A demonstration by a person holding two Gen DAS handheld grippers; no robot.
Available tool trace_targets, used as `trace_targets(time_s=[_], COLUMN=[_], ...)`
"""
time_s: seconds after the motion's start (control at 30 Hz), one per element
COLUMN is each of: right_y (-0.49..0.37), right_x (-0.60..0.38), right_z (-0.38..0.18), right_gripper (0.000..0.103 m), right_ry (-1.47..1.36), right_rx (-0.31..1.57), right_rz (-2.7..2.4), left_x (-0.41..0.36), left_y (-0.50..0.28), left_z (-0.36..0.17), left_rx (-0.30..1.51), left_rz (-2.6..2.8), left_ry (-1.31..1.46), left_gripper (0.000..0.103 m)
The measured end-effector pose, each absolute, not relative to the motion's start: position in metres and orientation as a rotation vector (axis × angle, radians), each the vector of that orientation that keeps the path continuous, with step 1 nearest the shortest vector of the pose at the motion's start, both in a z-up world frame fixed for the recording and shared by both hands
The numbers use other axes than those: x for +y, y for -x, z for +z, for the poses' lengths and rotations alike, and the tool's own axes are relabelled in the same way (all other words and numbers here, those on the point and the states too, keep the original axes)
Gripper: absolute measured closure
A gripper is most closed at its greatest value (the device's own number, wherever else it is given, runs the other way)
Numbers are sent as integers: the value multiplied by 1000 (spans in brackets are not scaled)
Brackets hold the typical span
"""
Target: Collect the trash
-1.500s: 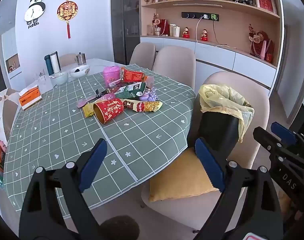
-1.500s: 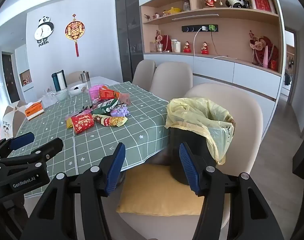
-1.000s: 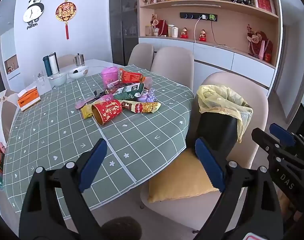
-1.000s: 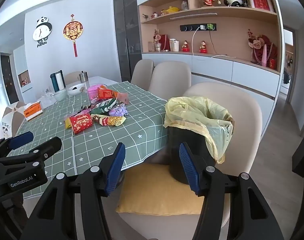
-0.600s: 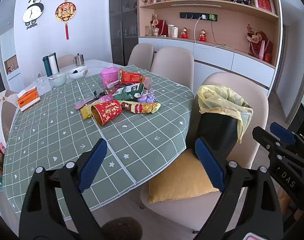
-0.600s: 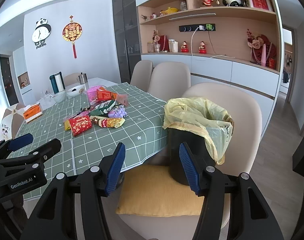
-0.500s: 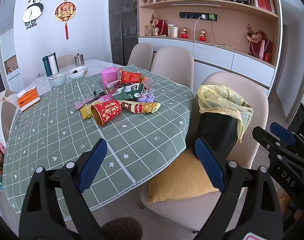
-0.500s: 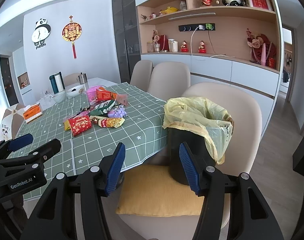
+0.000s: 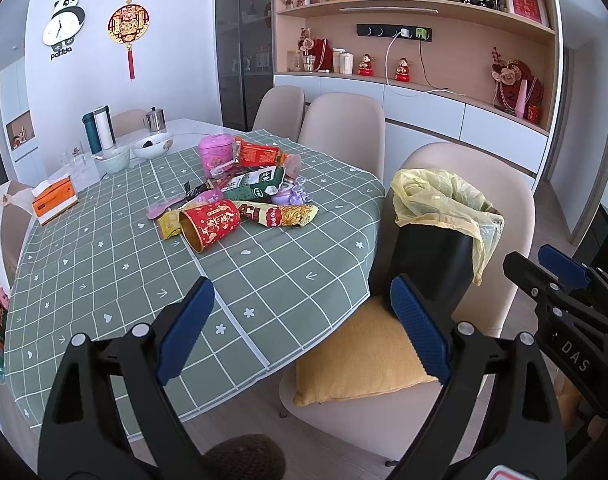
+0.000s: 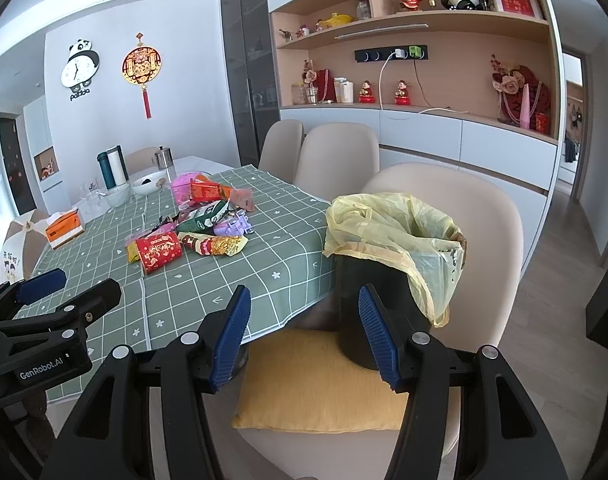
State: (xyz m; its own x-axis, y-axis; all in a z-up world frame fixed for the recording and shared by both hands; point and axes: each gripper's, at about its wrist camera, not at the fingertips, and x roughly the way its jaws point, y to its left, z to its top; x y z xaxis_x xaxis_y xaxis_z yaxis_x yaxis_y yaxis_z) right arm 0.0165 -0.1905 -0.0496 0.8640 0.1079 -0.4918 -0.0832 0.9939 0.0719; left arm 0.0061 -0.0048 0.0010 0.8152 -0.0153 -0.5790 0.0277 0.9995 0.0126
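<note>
We are at the very start of the job: nothing is picked up yet. Our left gripper (image 9: 300,326) hangs above the near edge of the table with its blue pads spread wide and nothing between them. Our right gripper (image 10: 304,334) is likewise spread and empty, held in front of the chair (image 10: 499,216).

The trash lies in a loose heap near the middle of the green checked tablecloth (image 9: 116,280). Nearest us is a red paper cup (image 9: 210,224) on its side, its mouth turned toward us. Touching it are a red-and-gold snack wrapper (image 9: 282,215) and a yellow wrapper (image 9: 168,226). Behind them sit a green packet (image 9: 252,188), a purple plastic piece (image 9: 292,196), a pink tub (image 9: 212,154) and an orange-red packet (image 9: 260,154).

The black bin (image 10: 377,292), lined with a yellow bag (image 10: 395,228), stands on the yellow cushion (image 10: 304,392) of the chair, just beside the table edge.

We judge the step in hand to be the approach. Next we need to reach one gripper forward over the cloth, well beyond its present spot, and close on one piece. The red cup looks the easiest first grab, being nearest and stiff. The bin mouth is open and near, so the carry should be short.
</note>
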Motion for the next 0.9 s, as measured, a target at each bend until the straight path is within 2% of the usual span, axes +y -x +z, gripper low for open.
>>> trace_targets(time_s=[0.9], right_y=[-19], right_x=[-195], right_z=[-53], right_gripper=[49], right_ry=[-57], right_rx=[521], right_rz=[93], left_x=[-8], left_y=[-5], left_z=[0], left_rx=[617], left_rz=[-29], left_ry=[-24], left_gripper=[17])
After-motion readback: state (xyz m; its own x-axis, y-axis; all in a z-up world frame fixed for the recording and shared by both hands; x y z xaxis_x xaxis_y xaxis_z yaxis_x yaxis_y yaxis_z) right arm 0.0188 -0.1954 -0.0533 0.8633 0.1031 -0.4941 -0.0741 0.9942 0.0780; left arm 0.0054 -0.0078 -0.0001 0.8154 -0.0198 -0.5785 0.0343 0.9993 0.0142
